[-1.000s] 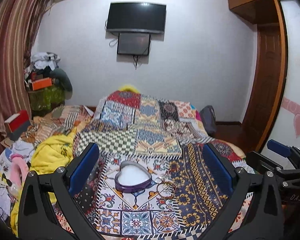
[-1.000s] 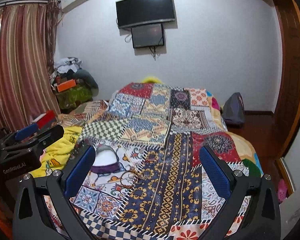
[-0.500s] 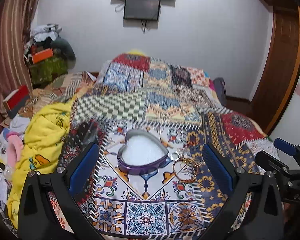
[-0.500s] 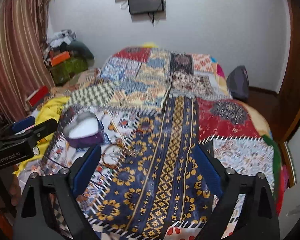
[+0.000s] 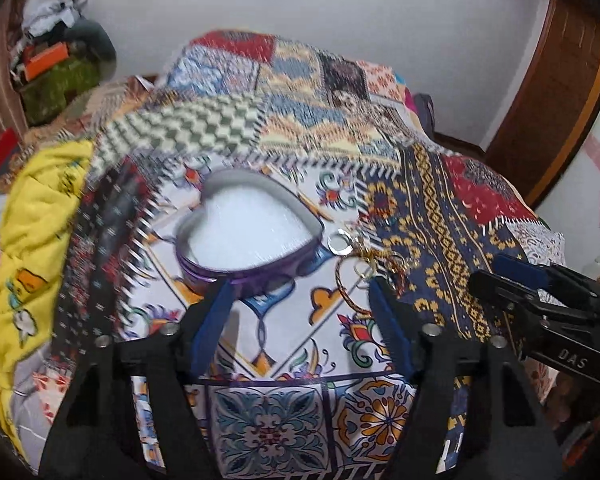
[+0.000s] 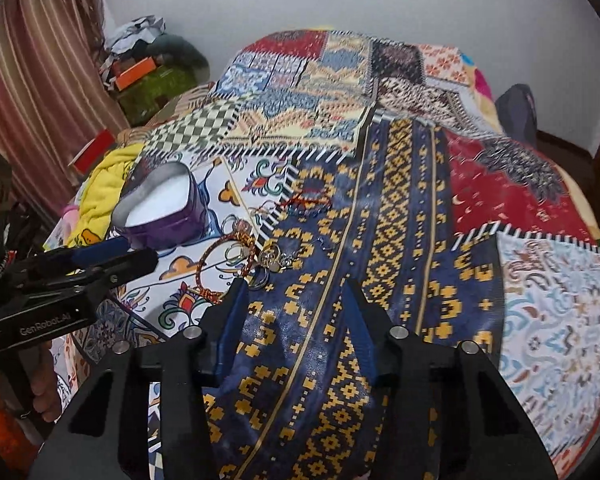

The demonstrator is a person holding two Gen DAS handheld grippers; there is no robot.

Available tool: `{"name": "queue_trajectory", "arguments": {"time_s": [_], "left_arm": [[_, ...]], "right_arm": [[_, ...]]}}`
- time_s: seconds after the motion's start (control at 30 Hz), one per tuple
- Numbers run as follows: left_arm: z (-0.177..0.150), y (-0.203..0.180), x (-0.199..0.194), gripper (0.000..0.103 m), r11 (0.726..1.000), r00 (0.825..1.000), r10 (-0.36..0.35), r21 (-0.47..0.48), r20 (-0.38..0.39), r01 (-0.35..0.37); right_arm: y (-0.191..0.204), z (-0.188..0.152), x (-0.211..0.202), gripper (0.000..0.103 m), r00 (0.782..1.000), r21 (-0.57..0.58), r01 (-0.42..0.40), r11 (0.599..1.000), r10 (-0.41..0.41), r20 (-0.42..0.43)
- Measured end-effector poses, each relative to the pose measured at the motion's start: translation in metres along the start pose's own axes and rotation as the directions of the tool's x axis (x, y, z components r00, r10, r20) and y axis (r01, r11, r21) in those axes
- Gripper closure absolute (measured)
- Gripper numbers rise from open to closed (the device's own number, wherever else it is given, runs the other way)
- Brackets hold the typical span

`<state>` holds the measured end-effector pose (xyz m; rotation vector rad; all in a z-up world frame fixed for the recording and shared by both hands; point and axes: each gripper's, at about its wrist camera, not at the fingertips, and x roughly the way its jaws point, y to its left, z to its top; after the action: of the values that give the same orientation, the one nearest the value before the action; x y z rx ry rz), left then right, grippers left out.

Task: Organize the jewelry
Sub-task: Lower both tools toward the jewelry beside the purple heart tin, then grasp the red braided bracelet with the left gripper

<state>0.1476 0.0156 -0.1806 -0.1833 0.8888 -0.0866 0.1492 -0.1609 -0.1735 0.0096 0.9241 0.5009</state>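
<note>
On the patchwork bedspread [image 5: 432, 208], my left tongs [image 5: 300, 292] and right tongs [image 6: 296, 284] hang part-open, empty, near the heart-shaped box [image 5: 248, 228] and bangle [image 6: 224, 268].

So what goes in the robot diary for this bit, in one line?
phase: approach | left gripper: open, empty | right gripper: open, empty | heart box: open, empty | jewelry: loose on bedspread

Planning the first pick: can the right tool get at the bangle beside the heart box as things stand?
Probably yes. The right tool is open and empty, the bangle lies bare on the quilt just ahead-left of it, and the left tool sits beside, not over, it.
</note>
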Motion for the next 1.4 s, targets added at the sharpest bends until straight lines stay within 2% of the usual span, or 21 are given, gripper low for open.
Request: {"name": "queue_trajectory", "arguments": {"time_s": [0.17,0.3,0.53,0.67,0.83,1.0,1.07,1.3,1.4], "left_arm": [[-0.003,0.001,0.019,0.056,0.999,0.996,-0.053,-0.013,-0.066,0.053],[-0.002,-0.007,0.028,0.077,0.995,0.991,-0.102,0.001,-0.085,0.102],[0.002,-0.006,0.048,0.084,0.994,0.988,-0.1,0.03,-0.117,0.104],[0.007,-0.004,0.057,0.086,0.993,0.987,-0.103,0.043,-0.125,0.109],[0.011,0.005,0.069,0.097,0.987,0.978,-0.159,-0.013,-0.133,0.159],[0.012,0.012,0.076,0.101,0.98,0.969,-0.2,-0.054,-0.143,0.194],[0.012,0.011,0.075,0.101,0.982,0.971,-0.191,-0.043,-0.141,0.186],[0.01,-0.005,0.071,0.102,0.992,0.987,-0.116,0.03,-0.114,0.12],[0.009,-0.005,0.07,0.102,0.993,0.989,-0.108,0.034,-0.105,0.112]], "right_arm": [[-0.006,0.002,0.013,0.07,0.999,0.008,-0.025,1.0,0.025,-0.044],[-0.007,0.005,0.021,0.07,0.998,0.007,-0.038,0.999,0.038,-0.056],[-0.006,0.011,0.036,0.075,0.996,-0.008,-0.043,0.999,0.042,-0.081],[-0.005,0.012,0.042,0.075,0.994,-0.019,-0.038,0.999,0.036,-0.1],[-0.004,0.012,0.05,0.075,0.993,-0.031,-0.025,0.999,0.022,-0.112],[-0.004,0.014,0.05,0.078,0.995,-0.025,-0.013,1.0,0.01,-0.103],[-0.006,0.013,0.047,0.082,0.995,-0.017,-0.016,1.0,0.014,-0.103],[-0.003,0.016,0.052,0.082,0.992,-0.069,0.012,0.998,-0.021,-0.121],[0.0,0.02,0.056,0.082,0.992,-0.086,0.01,0.996,-0.021,-0.125]]}}
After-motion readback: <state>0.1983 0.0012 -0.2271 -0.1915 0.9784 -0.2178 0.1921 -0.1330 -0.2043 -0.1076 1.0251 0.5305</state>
